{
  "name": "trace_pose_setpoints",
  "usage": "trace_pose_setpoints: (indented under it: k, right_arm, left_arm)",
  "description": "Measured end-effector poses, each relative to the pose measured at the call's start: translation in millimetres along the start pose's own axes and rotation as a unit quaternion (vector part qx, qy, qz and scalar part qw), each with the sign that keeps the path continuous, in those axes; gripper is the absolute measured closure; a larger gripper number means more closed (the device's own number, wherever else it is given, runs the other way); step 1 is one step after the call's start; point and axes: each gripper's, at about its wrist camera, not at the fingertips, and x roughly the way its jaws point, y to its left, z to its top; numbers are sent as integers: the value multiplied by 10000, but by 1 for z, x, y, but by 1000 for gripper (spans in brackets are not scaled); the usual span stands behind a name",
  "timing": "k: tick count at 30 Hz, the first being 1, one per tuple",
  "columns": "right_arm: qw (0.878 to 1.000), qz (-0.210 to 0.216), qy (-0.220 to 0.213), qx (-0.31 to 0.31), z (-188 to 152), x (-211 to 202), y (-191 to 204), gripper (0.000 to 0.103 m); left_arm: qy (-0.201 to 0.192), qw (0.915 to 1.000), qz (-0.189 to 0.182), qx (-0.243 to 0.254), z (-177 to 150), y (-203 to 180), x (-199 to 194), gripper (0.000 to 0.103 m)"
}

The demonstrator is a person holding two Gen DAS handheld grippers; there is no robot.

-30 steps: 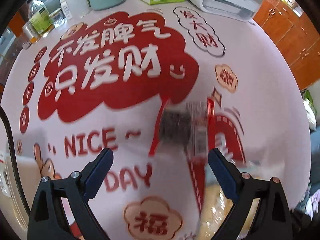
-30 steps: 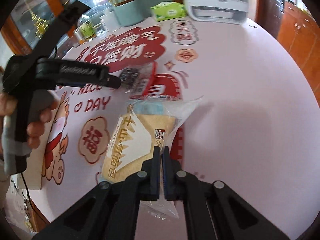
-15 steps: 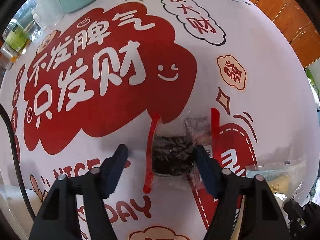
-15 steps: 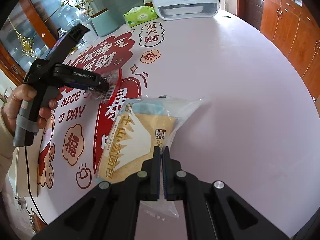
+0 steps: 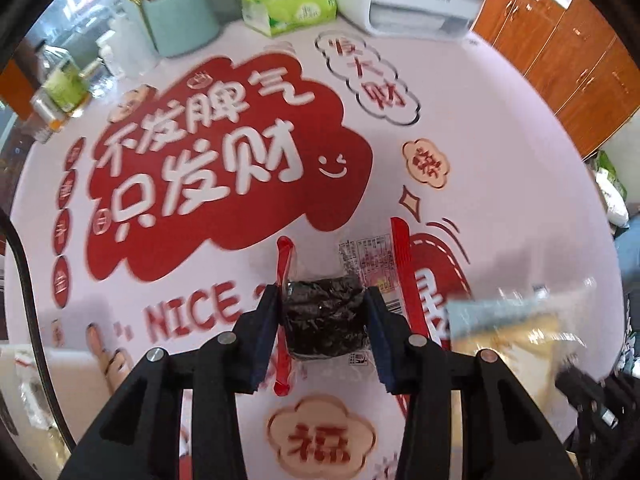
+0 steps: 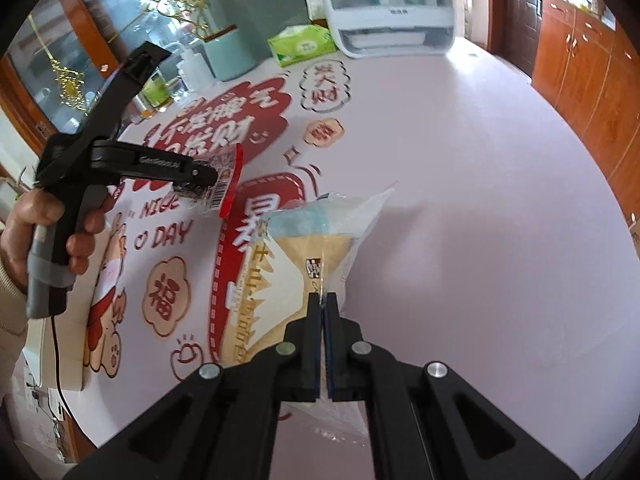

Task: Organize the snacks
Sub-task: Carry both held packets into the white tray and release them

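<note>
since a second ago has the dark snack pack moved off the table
Yes. The dark snack pack has been lifted clear of the red-printed tablecloth, clamped in the left hand-held gripper, whose jaws have just been closing on it.

Worktop [image 6: 460, 184]: pink cover, red printed lettering. Wooden cabinets [image 6: 580, 64] at right. Glass-fronted cabinet [image 6: 60, 52] at left. Daylight.

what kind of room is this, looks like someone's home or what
Likely a home dining area: a table under a festive printed tablecloth, wooden cabinets along the wall, a tissue pack and a white countertop appliance.
</note>
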Motion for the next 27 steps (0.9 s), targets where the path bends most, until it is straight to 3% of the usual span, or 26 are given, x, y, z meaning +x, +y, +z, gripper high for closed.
trace_pose_setpoints:
  k: [8,16,21,27]
  right_arm:
    - [9984,52,-360,-444,16,-27,40,102]
    - [9906,387,-763,-1063,29,-62,115,102]
    - [9794,810,-1036,-1536,34,-87,177,102]
    - [9585,1364,-1377,-2090,36,-114,251,102]
  left_arm:
    - [-485,9986,90,-201,-52,35,-88,62]
    - [-791,9948,306,-556,-120,86,-158,62]
    - [-1101,9869,687,-964,-161,132,-202,62]
    - [-1461,9710,1344,-1332,-201,178,-244,62]
